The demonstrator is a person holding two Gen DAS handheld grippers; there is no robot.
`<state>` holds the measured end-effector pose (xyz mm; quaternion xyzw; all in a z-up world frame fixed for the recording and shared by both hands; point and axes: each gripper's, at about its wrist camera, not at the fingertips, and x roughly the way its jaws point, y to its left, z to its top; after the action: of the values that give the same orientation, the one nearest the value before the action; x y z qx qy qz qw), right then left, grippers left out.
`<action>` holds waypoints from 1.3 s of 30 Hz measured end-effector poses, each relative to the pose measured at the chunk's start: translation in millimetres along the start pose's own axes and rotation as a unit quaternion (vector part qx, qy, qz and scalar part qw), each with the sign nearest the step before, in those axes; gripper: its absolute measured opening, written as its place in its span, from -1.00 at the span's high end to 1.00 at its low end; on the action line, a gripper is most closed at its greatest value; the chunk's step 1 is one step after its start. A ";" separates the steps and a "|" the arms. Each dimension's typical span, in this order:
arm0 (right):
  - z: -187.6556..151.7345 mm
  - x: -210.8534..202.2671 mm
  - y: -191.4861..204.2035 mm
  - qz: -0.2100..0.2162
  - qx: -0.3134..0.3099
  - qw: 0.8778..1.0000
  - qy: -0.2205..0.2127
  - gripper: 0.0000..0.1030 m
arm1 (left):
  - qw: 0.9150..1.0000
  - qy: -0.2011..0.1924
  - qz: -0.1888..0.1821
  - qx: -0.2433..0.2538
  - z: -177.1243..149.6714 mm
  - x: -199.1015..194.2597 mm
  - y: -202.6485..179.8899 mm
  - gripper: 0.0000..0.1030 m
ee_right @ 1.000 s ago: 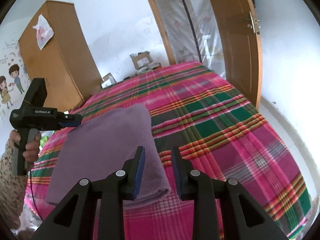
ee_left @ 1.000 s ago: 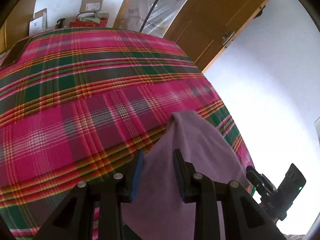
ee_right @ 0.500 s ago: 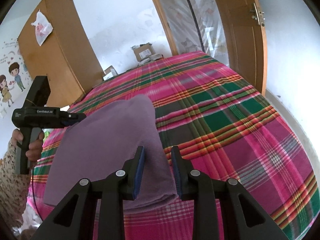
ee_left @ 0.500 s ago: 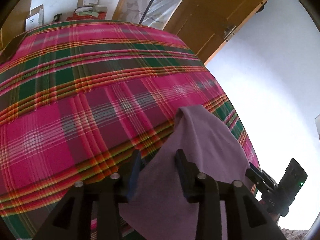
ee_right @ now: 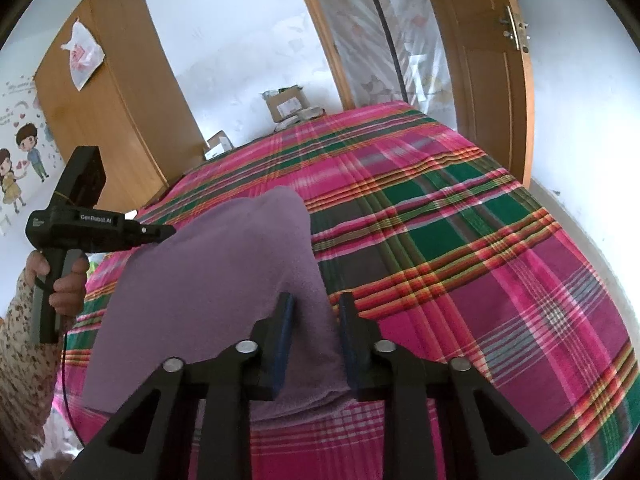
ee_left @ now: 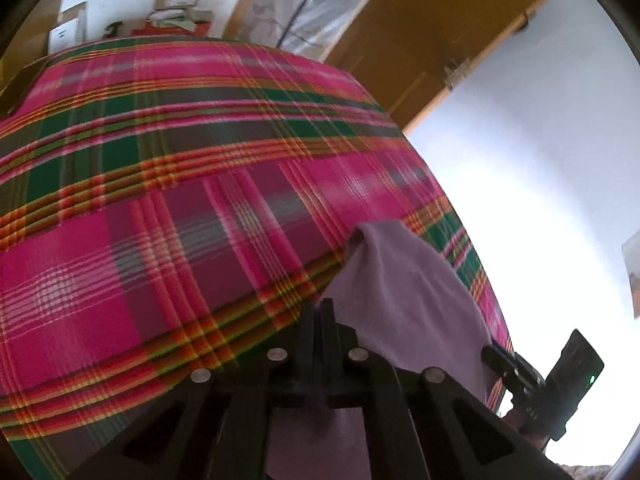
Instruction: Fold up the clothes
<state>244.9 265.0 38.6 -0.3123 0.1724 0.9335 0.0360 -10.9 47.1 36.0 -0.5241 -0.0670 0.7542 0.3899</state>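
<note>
A purple cloth, folded over, lies near the front edge of a bed with a pink and green plaid cover. My right gripper straddles the cloth's thick right fold. Its jaws are closing, and the fold fills the gap between the blue pads. In the left wrist view my left gripper is shut, its fingers pinched together on the left edge of the purple cloth. The right wrist view shows that left gripper in a hand, its tip at the cloth's edge.
The plaid cover stretches away bare beyond the cloth. A wooden wardrobe stands at the left, a wooden door at the right. Cardboard boxes sit past the bed's far end. White floor runs along the bed's right side.
The left jaws, open around the cloth before, have shut on its edge. The right jaws have narrowed on the fold. Neither hand has moved much.
</note>
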 end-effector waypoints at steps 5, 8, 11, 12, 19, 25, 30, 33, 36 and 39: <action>-1.1 -1.2 1.3 0.003 -0.007 1.000 -0.002 0.80 | 1.000 -0.011 -0.003 -0.013 1.8 -0.2 3.2 0.96; -0.9 -4.9 1.6 0.002 -0.006 1.000 -0.009 0.81 | 1.000 -0.020 -0.004 -0.012 1.7 -1.6 0.6 0.96; -2.2 -2.0 0.9 -0.002 -0.006 1.000 -0.004 0.81 | 1.000 -0.012 0.012 -0.011 -0.7 5.4 0.9 0.96; -3.4 -0.7 1.4 -0.005 -0.006 1.000 -0.001 0.81 | 1.000 -0.008 0.018 -0.010 -1.6 8.1 1.0 0.95; -5.0 0.0 1.7 -0.007 -0.012 1.000 0.006 0.78 | 0.999 -0.023 0.036 -0.013 -7.4 -1.8 -0.2 0.93; -6.1 -3.3 0.4 -0.011 -0.013 1.000 0.009 0.73 | 0.998 -0.049 0.041 -0.022 -20.5 -29.2 5.8 0.73; -7.2 -9.0 -4.3 -0.020 -0.010 1.000 0.008 0.63 | 0.997 -0.064 0.039 -0.037 -43.1 -48.7 10.7 0.50; -6.9 -13.4 -7.7 -0.026 -0.012 1.000 0.006 0.52 | 0.996 -0.065 0.023 -0.056 -60.3 -55.7 14.9 0.39; -3.7 -16.0 -12.8 -0.018 -0.013 1.000 0.012 0.45 | 0.996 -0.054 0.012 -0.066 -74.1 -55.5 16.5 0.30; 1.1 -15.1 -18.6 -0.001 -0.013 1.000 0.027 0.28 | 0.996 -0.047 0.004 -0.072 -89.7 -57.8 14.7 0.22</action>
<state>259.6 283.4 42.8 -0.3380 0.1605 0.9269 0.0281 65.6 -28.6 31.5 -0.5147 -0.1375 0.7729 0.3446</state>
